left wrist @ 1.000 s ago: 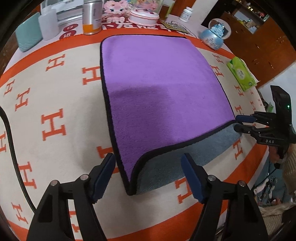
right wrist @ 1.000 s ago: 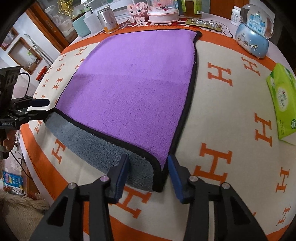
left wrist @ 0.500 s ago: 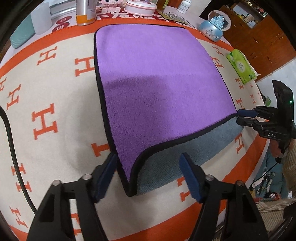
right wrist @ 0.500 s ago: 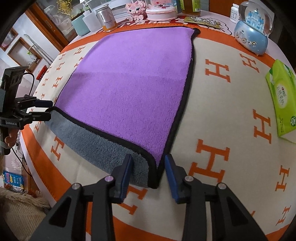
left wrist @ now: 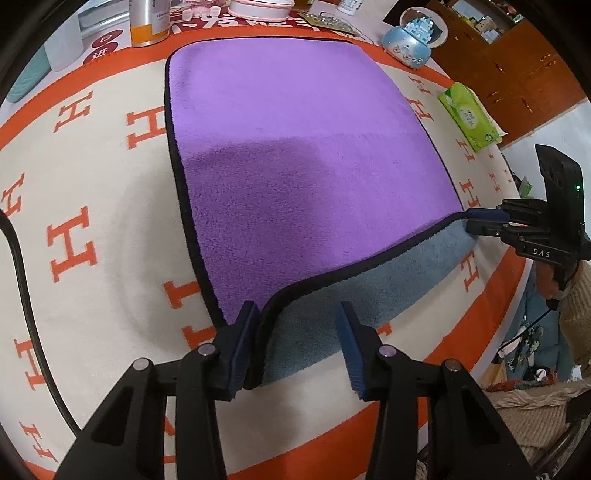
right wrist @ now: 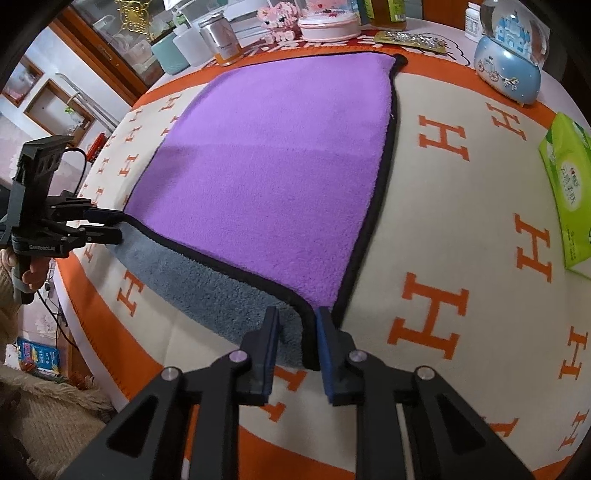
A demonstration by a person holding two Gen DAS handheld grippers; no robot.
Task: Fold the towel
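A purple towel [left wrist: 303, 158] with black trim and a grey underside lies on the table, its near edge turned up so the grey shows. It also shows in the right wrist view [right wrist: 273, 166]. My left gripper [left wrist: 297, 314] is open around the towel's near left corner, its left finger against the trim. My right gripper [right wrist: 297, 321] has its jaws narrowly apart around the near right corner, the trim between the pads. Each gripper shows in the other's view, the right [left wrist: 480, 221] and the left [right wrist: 107, 227], at opposite ends of the near edge.
The round table has a cream cloth [left wrist: 92, 221] with orange H marks and an orange border. A green tissue pack [left wrist: 469, 118] lies at the right, a blue snow globe [left wrist: 410, 40] and jars and tins [left wrist: 149, 22] at the far edge. A black cable [left wrist: 26, 295] runs at left.
Both grippers have moved forward onto the towel's near corners. The right gripper's jaws have narrowed around its corner. The left gripper's jaws have narrowed a little but stay wide.
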